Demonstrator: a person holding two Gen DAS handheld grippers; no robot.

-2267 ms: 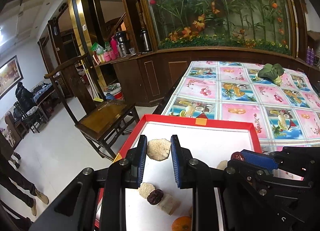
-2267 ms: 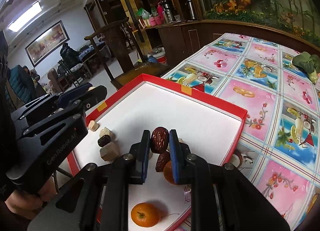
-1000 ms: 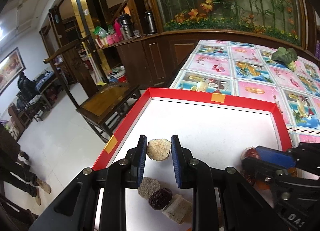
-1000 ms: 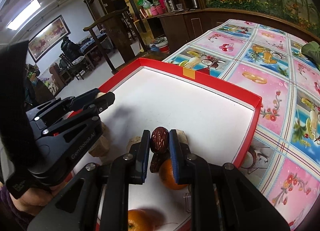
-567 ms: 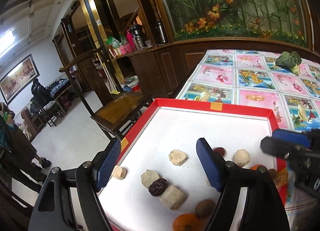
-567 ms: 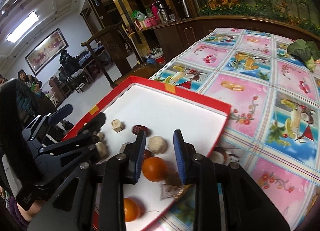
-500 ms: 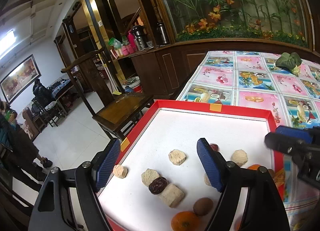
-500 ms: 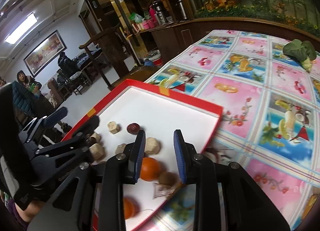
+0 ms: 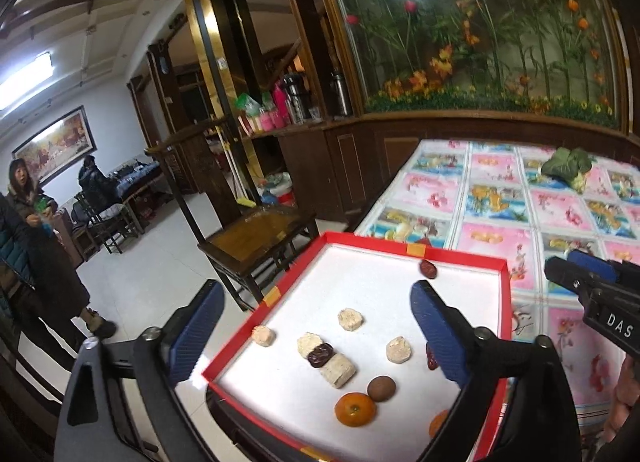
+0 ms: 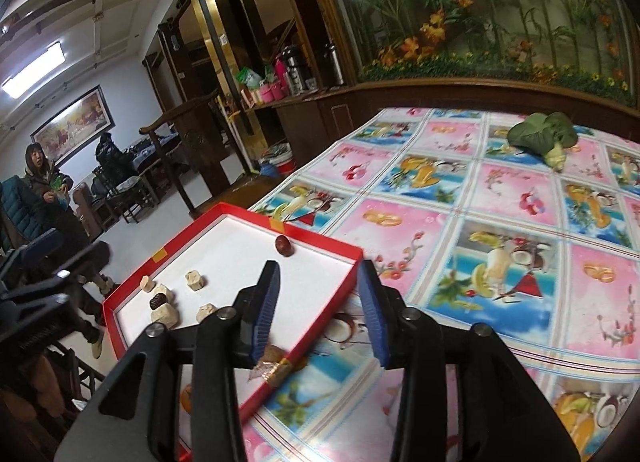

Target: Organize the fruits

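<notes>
1. Both grippers have let go: the left gripper (image 9: 316,326) and the right gripper (image 10: 320,310) now hang wide apart and empty above the red tray (image 9: 408,249) on the counter (image 10: 500,222). A second ago each clenched a piece; the pale biscuit (image 9: 351,319) and the far date (image 9: 428,268) now lie inside the tray.
2. That suggests two placements are finished and both grippers are free for the next pick.
3. Counting in the left view: five pale biscuit pieces, three dark dates, one brown round fruit (image 9: 381,388), one whole orange (image 9: 355,409), and a second orange (image 9: 438,424) half hidden.
</notes>
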